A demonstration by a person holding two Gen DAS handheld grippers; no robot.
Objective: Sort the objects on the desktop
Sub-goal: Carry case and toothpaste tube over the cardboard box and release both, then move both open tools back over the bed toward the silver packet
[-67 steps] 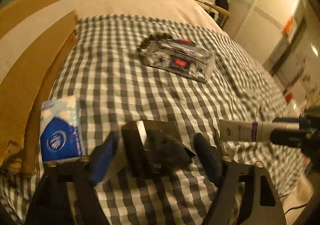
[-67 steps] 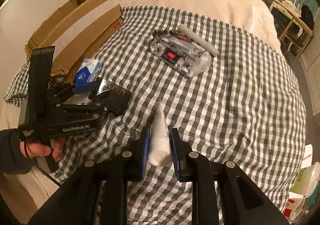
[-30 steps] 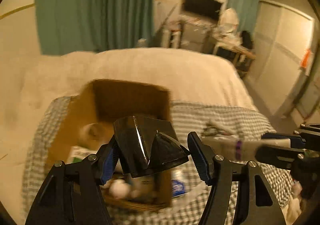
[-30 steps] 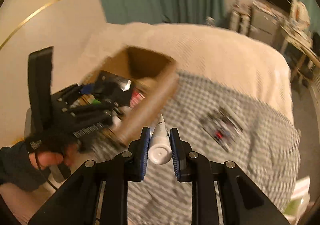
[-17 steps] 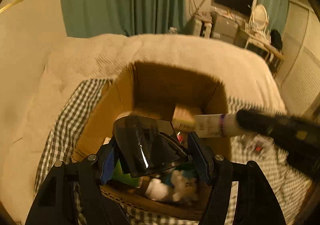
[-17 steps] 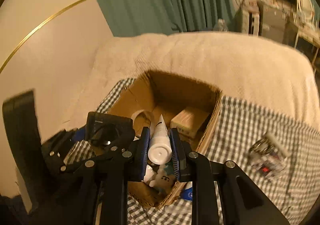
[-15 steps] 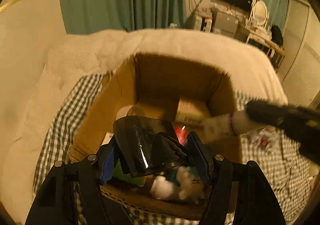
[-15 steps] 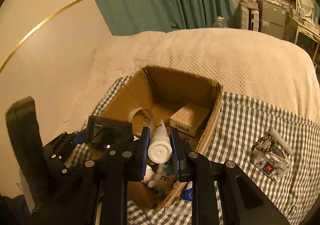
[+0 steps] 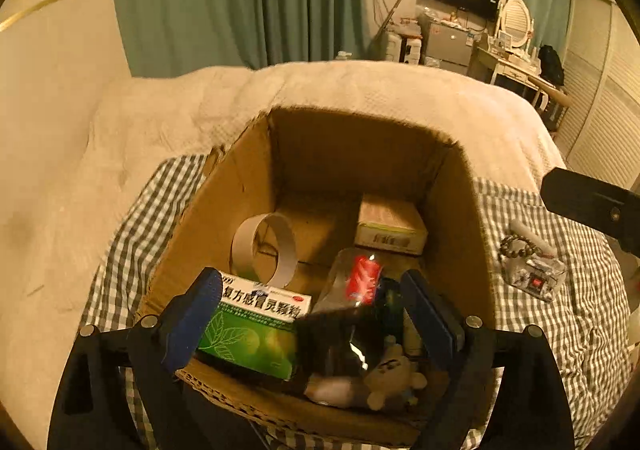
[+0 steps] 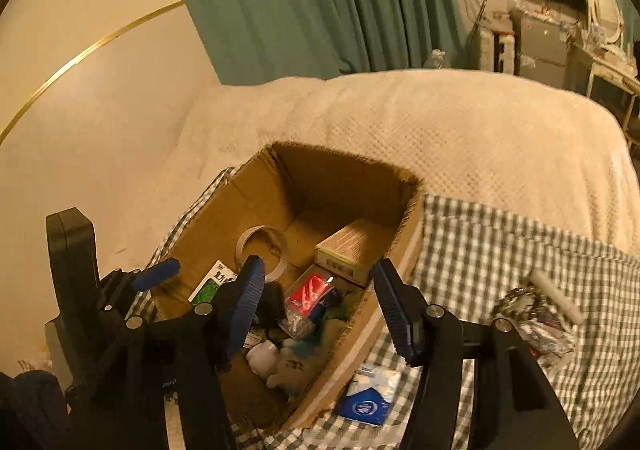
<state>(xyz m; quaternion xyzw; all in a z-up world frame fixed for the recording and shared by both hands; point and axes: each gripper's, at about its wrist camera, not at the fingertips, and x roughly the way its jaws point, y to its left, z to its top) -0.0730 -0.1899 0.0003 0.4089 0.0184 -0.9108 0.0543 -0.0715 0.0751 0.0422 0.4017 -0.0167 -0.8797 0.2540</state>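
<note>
An open cardboard box (image 9: 248, 185) (image 10: 404, 217) sits on the checked cloth. Both grippers hover over its near end. My left gripper (image 9: 312, 310) is open and empty; a shiny black packet (image 9: 340, 338) lies blurred in the box just below it. My right gripper (image 10: 320, 302) is open and empty. In the box lie a green medicine box (image 9: 252, 326), a tape ring (image 9: 264, 246) (image 10: 262, 246), a tan carton (image 9: 390, 226) (image 10: 352, 246), a red packet (image 9: 362, 278) (image 10: 310, 298) and a small plush toy (image 9: 394, 374). The white tube is hard to pick out among them.
On the checked cloth right of the box lie a silver packet with a bead bracelet (image 9: 532, 270) (image 10: 536, 314) and a white stick (image 10: 556, 296). A blue tissue pack (image 10: 370, 396) lies against the box's near side. A cream blanket (image 9: 360, 89) covers the bed behind.
Both grippers carried their loads from the cloth to over the box, then opened. The black packet has dropped from the left gripper and the white tube has left the right gripper.
</note>
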